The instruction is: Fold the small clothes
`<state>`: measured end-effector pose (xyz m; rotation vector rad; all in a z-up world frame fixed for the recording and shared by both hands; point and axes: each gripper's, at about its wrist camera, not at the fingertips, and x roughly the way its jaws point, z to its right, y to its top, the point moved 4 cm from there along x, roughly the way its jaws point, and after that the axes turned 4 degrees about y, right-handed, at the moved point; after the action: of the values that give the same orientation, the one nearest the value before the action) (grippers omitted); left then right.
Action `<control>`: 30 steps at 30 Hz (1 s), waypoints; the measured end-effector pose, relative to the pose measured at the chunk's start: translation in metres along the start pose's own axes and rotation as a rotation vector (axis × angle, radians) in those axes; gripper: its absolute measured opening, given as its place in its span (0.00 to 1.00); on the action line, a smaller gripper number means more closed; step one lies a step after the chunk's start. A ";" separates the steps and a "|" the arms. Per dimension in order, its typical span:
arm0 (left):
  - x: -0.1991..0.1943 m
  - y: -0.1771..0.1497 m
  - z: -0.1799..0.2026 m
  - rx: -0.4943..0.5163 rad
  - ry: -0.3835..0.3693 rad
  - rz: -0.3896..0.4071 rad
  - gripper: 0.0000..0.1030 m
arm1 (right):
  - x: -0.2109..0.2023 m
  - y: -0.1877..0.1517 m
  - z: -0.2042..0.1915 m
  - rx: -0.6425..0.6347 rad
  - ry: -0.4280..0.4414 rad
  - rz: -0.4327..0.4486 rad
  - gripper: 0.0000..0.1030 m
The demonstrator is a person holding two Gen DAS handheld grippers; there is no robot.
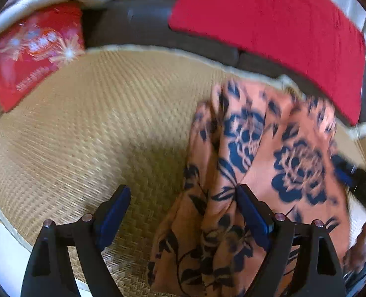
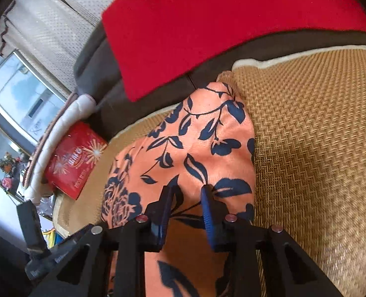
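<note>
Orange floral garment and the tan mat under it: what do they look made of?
Orange floral garment: thin woven fabric, likely a smooth rayon or satin type; it drapes in soft folds with a faint sheen and a printed navy pattern. Hedged, since the left wrist view is blurred.
Tan mat: woven rattan or bamboo-style strips, matte to slightly glossy; a herringbone weave shows clearly, with a pale cloth binding along the edge.

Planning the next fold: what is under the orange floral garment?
The orange floral garment lies on the woven straw mat, which shows all around it. Anything directly beneath the cloth is covered.
</note>
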<state>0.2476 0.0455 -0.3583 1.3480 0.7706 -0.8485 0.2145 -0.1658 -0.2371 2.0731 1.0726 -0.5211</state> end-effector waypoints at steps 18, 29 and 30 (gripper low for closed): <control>0.042 0.069 0.030 0.005 0.022 -0.111 0.85 | 0.061 0.059 0.007 -0.049 -0.131 -0.107 0.29; -0.019 0.045 0.019 0.008 0.000 0.007 0.86 | -0.012 0.027 -0.008 -0.066 -0.059 -0.080 0.31; -0.028 0.036 0.019 0.020 -0.005 0.016 0.86 | -0.020 0.016 -0.010 -0.077 -0.064 -0.095 0.31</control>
<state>0.2648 0.0295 -0.3141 1.3678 0.7478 -0.8489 0.2164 -0.1751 -0.2110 1.9333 1.1404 -0.5798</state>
